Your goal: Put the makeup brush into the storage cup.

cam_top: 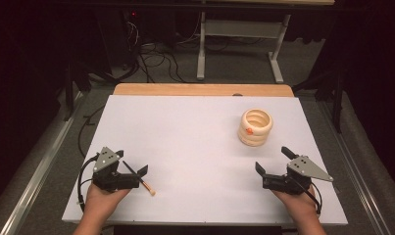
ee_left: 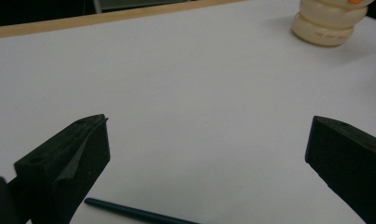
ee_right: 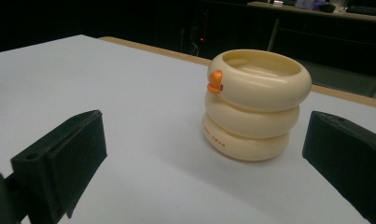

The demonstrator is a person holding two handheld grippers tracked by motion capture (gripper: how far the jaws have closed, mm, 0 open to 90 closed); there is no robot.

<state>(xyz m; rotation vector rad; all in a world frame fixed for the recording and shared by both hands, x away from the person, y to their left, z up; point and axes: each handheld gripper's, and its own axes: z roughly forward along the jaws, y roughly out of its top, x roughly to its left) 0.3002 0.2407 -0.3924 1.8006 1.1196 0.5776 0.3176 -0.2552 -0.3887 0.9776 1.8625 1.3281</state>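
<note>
- The left claw (cam_top: 131, 163) sat low at the near left of the white desk (cam_top: 185, 132), held in a hand (cam_top: 101, 198), its jaws spread wide apart with nothing between them.
- A thin dark brush (cam_top: 138, 178) lay flat on the desk right at that claw (its pale tip pointed toward the near edge, its dark end ran up between the jaws as seen from above).
- From the left claw's own camera, the brush (ee_left: 134, 213) lay low between the two jaws, nearer the one on the left, and I could not tell whether it touched that jaw.
- The right claw (cam_top: 273, 159) rested at the near right, in the other hand (cam_top: 303, 208), jaws also wide apart and holding nothing.
- A cream cup (cam_top: 255, 127), shaped like three stacked rings with a small orange knob on its side, stood upright toward the far right of the desk, well apart from the brush.
- From the right claw's camera the cup (ee_right: 255, 107) stood ahead of the open jaws, closer to the right-hand one, clear of both.
- A wooden strip ran along the desk's far edge (with cables on the floor beyond).
</note>
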